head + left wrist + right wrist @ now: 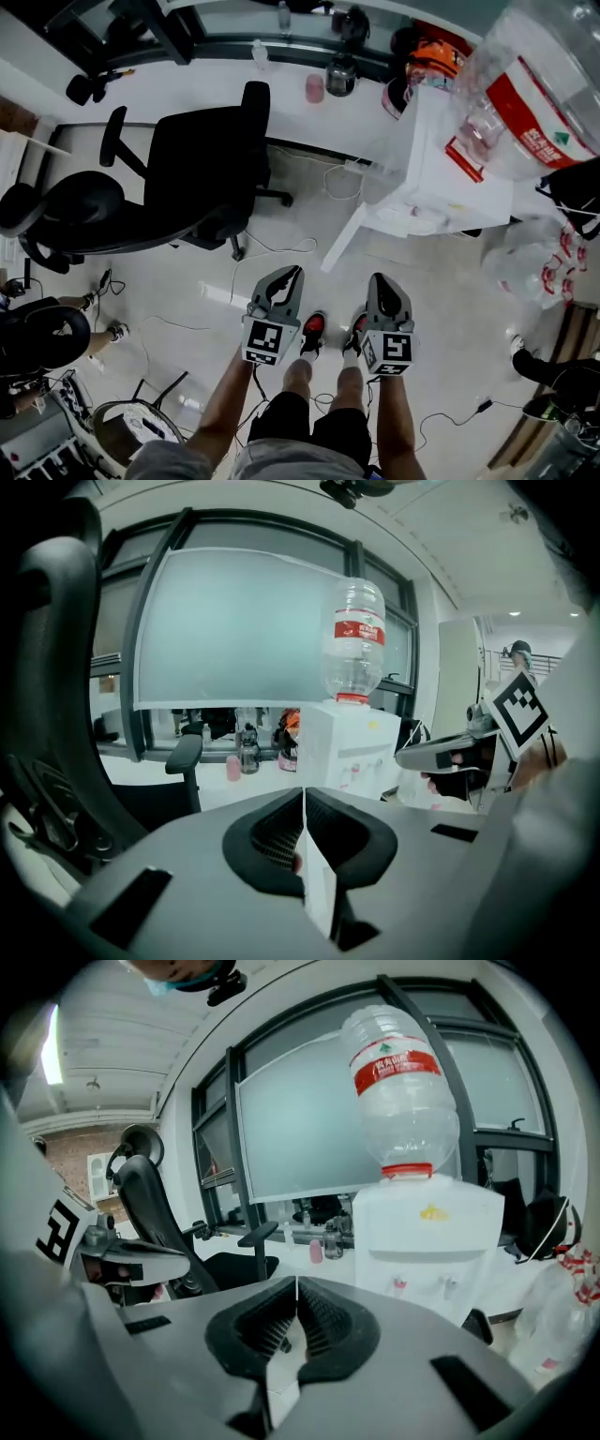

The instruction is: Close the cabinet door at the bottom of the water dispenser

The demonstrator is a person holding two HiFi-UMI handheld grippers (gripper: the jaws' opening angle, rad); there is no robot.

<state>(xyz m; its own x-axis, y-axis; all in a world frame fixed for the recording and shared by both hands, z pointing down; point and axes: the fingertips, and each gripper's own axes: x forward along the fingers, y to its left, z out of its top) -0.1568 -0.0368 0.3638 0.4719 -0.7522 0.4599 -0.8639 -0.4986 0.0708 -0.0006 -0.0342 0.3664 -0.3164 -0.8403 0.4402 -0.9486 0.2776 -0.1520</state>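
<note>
Pale floor is filling centre frame. Upper right, water dispenser is hiding its cabinet. Left gripper, right gripper are hanging closed.

No wording clear enough to read. On clear upturned plastic water bottle, red label with white characters, illegible, and green triangle logo. Black-and-white square markers on cubes of left gripper and right gripper.
</note>
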